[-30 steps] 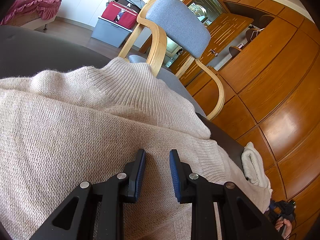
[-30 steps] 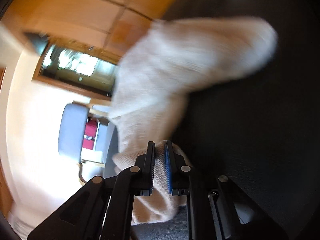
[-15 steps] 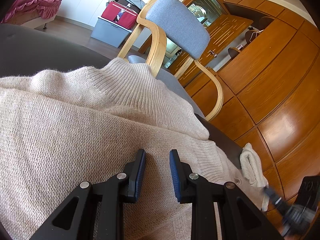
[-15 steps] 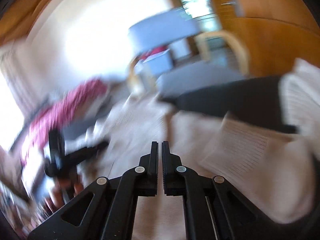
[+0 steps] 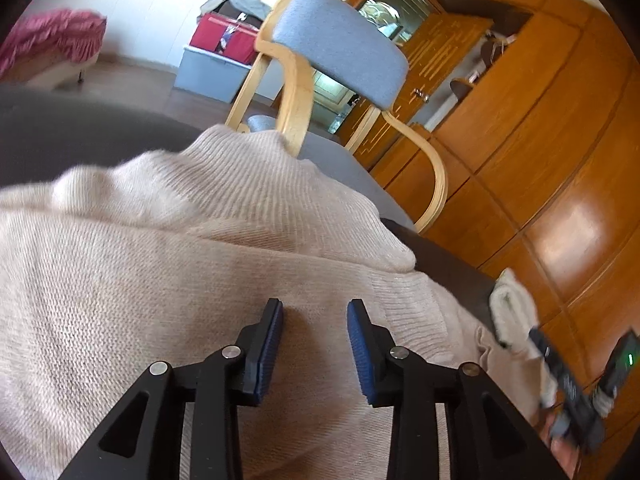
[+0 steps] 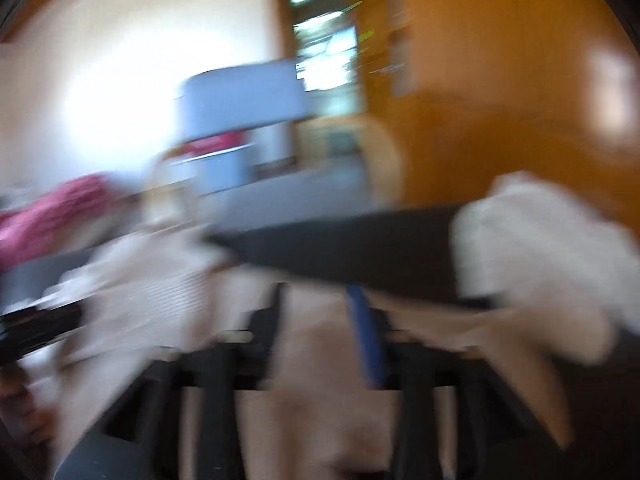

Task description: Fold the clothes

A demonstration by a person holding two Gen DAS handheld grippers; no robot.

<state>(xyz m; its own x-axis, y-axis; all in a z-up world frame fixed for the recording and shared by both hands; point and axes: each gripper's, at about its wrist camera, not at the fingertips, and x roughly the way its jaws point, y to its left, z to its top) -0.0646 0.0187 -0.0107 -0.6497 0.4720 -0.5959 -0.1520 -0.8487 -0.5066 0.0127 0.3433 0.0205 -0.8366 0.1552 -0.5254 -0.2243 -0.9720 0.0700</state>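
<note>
While the beige knit sweater (image 5: 152,300) is spread over the dark counter (image 5: 60,128), the left claw (image 5: 314,344) is held low over its body, pads apart and nothing gripped, probably to pin or smooth the fabric for a fold. Beyond the sweater, a grey-cushioned wooden chair (image 5: 344,64) is seen. The right claw (image 6: 320,332) is badly blurred; its pads appear spread over sweater fabric, with nothing clearly clamped. Near the sweater's right edge, a white folded cloth (image 5: 514,308) is seen at the counter's rim, perhaps set aside as finished.
</note>
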